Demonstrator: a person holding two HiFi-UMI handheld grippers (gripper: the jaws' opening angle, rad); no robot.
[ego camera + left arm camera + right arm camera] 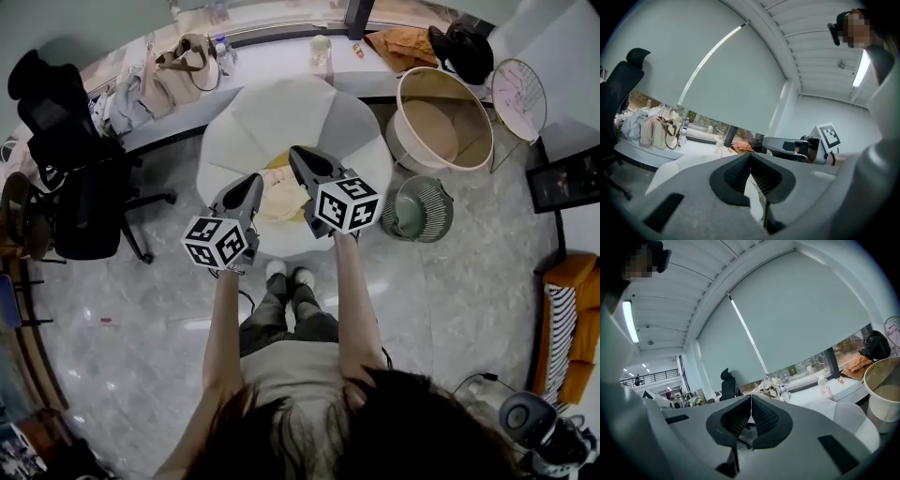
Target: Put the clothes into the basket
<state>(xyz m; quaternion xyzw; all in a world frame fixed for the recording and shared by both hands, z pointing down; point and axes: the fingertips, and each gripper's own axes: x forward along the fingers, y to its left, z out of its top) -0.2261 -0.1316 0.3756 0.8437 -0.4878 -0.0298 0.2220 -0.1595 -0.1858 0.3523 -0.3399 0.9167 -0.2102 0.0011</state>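
A pale yellow garment [277,195] lies on a white round seat [281,112] in front of me. Both grippers hover over it, pointing away from me. My left gripper [253,178] is at the garment's left edge, and its pads [738,172] meet at the tips with nothing held. Over the garment's upper right my right gripper [294,152] is shut and empty, its jaws together [751,397]. The big beige round basket [401,103] stands on the floor right of the seat, and the right gripper view shows it at the far right [881,365].
A small green ribbed bin [417,208] stands beside the basket. A black office chair [80,178] is at the left. The counter behind holds handbags [187,66], an orange cloth [403,45] and a black bag [464,47]. A round wire table [518,94] is at the right.
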